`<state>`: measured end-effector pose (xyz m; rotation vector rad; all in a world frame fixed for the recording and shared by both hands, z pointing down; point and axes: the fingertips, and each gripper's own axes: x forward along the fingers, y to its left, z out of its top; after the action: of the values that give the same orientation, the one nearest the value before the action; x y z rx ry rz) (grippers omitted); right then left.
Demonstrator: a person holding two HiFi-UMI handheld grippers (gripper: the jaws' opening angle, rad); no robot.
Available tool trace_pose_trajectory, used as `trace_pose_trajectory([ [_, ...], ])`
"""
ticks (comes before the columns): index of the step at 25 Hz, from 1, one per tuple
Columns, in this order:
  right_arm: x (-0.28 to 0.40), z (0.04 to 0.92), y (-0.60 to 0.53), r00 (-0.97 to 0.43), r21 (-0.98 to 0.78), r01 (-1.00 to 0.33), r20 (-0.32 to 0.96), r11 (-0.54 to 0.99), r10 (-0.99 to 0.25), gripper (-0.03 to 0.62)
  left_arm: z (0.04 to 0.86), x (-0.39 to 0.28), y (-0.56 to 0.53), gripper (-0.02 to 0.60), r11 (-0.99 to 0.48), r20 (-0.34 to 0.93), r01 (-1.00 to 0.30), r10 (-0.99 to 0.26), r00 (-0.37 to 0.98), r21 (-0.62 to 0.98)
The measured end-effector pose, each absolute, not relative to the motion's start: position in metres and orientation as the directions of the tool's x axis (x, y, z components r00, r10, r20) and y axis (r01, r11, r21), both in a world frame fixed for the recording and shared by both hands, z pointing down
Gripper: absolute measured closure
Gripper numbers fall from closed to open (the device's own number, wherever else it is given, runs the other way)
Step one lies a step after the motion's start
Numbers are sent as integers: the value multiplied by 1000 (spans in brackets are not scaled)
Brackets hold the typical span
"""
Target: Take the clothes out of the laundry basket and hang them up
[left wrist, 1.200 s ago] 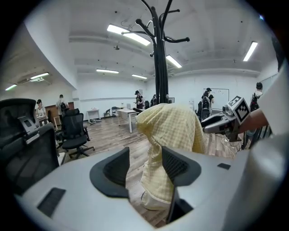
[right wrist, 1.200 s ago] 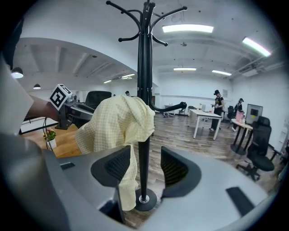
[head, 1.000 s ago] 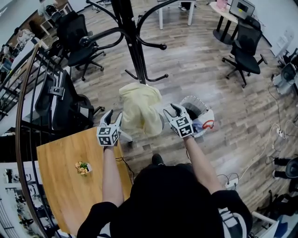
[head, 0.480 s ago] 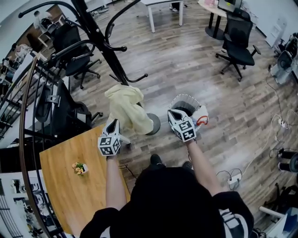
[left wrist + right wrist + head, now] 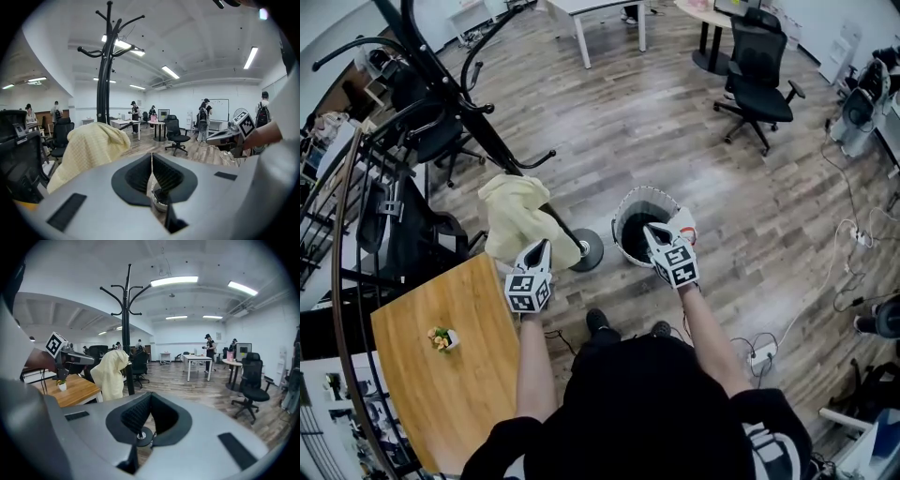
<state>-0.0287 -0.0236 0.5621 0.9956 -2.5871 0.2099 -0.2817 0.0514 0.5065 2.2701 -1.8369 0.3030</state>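
Observation:
A pale yellow garment [image 5: 514, 217] hangs on the black coat rack [image 5: 478, 122], which shows as a tall pole [image 5: 103, 93] in the left gripper view. The white mesh laundry basket [image 5: 628, 202] stands right of the rack's round base [image 5: 586, 251], dark inside, with a white-and-red cloth [image 5: 684, 225] at its near rim. My left gripper [image 5: 541, 247] is just in front of the garment's lower edge, apart from it; its jaws have just been closing and are shut with nothing between them. My right gripper [image 5: 654, 234] is over the basket's near rim, shut and empty.
A wooden table [image 5: 441, 394] with a small potted plant [image 5: 441, 337] lies at my lower left. Black office chairs [image 5: 755, 66] and white desks stand farther off on the wood floor. Cables and a power strip [image 5: 759, 354] lie at the right. Several people stand in the distance.
Both grippers have drawn back from the hanging yellow garment and gone from open to shut. The basket has come under the right gripper.

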Motion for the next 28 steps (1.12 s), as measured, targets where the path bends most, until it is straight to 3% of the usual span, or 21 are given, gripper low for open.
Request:
trace_pose_trajectory([
  [15,119,585,-21,-579,-4,-767,435,642,-689,588,530,-135,8,554,-377,304,-924,-875,377,61],
  [28,200,599,-5,-493,-29,-841,453,541,-743,588,534,-60,-5,554,-467,314,-881,-828,464,70],
])
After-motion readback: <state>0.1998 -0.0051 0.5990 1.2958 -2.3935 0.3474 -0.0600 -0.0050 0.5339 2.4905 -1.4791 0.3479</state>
